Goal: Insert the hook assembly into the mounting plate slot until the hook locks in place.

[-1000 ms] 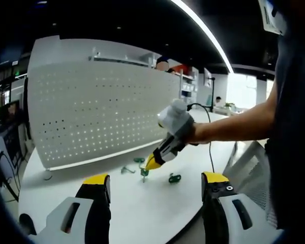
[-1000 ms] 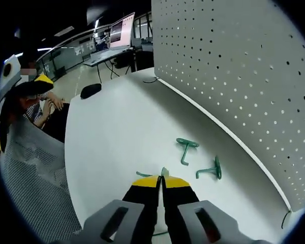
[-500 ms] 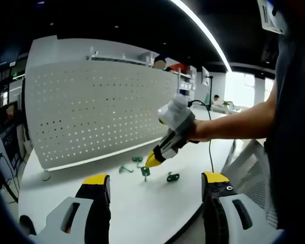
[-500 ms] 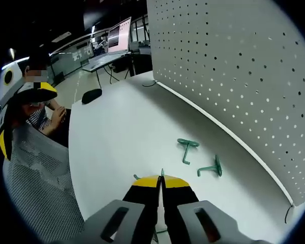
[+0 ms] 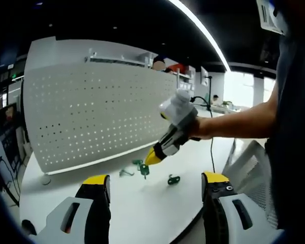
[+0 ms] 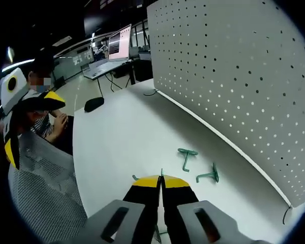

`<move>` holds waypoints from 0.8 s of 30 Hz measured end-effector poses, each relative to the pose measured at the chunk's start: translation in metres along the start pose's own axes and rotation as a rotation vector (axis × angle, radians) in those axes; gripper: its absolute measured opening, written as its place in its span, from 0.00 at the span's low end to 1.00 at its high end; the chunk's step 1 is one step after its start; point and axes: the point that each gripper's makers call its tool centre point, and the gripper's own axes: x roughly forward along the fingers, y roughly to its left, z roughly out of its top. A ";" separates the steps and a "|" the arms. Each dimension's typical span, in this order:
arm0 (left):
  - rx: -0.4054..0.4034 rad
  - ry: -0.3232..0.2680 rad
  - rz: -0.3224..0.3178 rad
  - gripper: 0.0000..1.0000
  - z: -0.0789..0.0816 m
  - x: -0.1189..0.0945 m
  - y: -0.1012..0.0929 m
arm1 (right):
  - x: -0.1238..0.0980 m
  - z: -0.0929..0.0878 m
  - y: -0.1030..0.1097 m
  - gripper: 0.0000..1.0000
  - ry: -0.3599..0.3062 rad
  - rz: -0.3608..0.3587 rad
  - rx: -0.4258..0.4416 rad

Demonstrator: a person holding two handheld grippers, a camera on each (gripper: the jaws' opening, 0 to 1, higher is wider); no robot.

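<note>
there are two grippers here, each with yellow-tipped black jaws on a grey body. in the left gripper view the left gripper (image 5: 155,189) has its jaws spread wide apart with nothing between them, and ahead of that gap, above the white table top (image 5: 157,208), the right gripper (image 5: 153,157) reaches in from the right in a person's hand (image 5: 193,129). its jaws are clenched on a small green plastic hook (image 5: 144,169), which hangs just below the yellow tips and looks lifted off the table. in the right gripper view that same gripper (image 6: 161,179) shows its two jaws pressed together, with a thin sliver of green peeking out at the tips and to their left. i count four green hooks in all: the one being grasped, two lying loose on the table ahead and to the right of the right gripper's jaws, a t-shaped green hook (image 6: 186,155) and an angled green hook (image 6: 209,175), near each other but apart, and a fourth green hook (image 5: 173,179) lying on the table right of the held one in the left gripper view. one tall white perforated metal mounting plate (image 6: 229,76) stands upright along the far edge of the table, beyond the loose hooks; no hook is in its holes. a grey mesh chair back (image 6: 40,188) sits left of the right gripper's jaws.
</note>
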 end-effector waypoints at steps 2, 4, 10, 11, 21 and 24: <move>0.007 -0.006 -0.003 0.74 0.005 0.003 0.000 | -0.003 0.005 0.000 0.00 -0.009 -0.004 -0.001; 0.026 -0.006 -0.008 0.74 0.011 0.008 0.000 | -0.006 0.008 0.000 0.00 -0.018 -0.006 0.000; 0.060 -0.002 0.008 0.69 0.023 0.024 0.010 | -0.015 0.019 -0.002 0.00 -0.048 -0.013 0.014; 0.058 0.000 0.013 0.67 0.023 0.028 0.013 | -0.016 0.020 -0.003 0.00 -0.050 -0.014 0.015; 0.060 0.059 -0.008 0.55 0.014 0.066 0.013 | -0.025 0.030 0.000 0.00 -0.071 -0.024 0.014; 0.079 0.082 -0.010 0.52 0.011 0.075 0.016 | -0.026 0.031 0.001 0.00 -0.074 -0.022 0.013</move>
